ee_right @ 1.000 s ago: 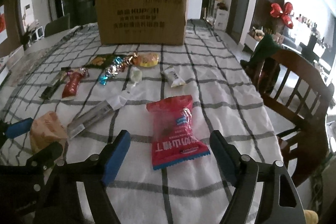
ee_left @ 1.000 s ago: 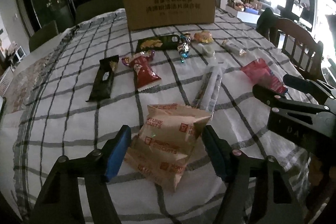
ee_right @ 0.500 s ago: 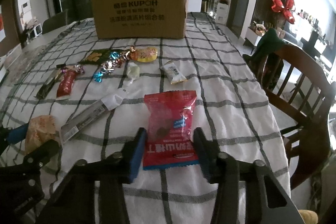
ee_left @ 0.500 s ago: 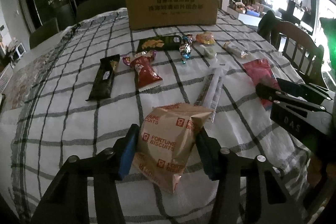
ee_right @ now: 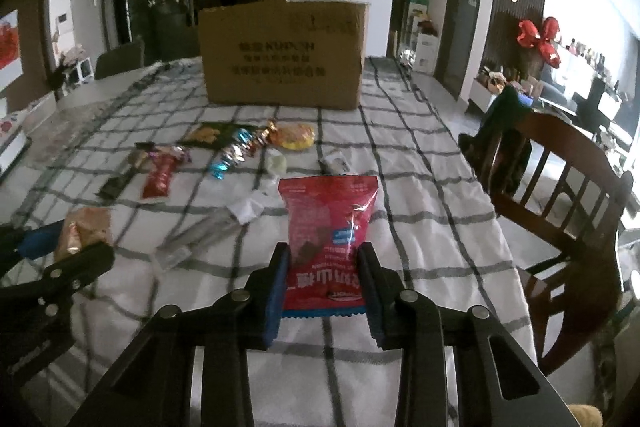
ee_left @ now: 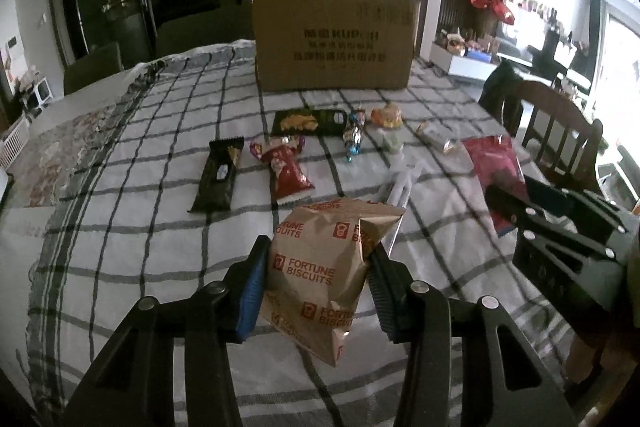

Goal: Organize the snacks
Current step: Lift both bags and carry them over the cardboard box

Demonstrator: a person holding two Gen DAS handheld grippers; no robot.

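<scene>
Checked cloth covers the surface (ee_left: 120, 267), with a cardboard box (ee_left: 334, 41) at its far end. Nearest the camera and well short of the box, the fortune biscuit bag (ee_left: 324, 275) sits pinched between the fingers of the left gripper (ee_left: 316, 285); beside it, the red snack packet (ee_right: 330, 231) is clamped in the right gripper (ee_right: 322, 285). Between these and the box lie a dark bar (ee_left: 218, 175), a small red bag (ee_left: 286, 171), foil candies (ee_left: 354, 137) and a clear sleeve (ee_right: 208, 231). Judging by this spread, sorting has barely begun; nearly every snack remains unplaced.
</scene>
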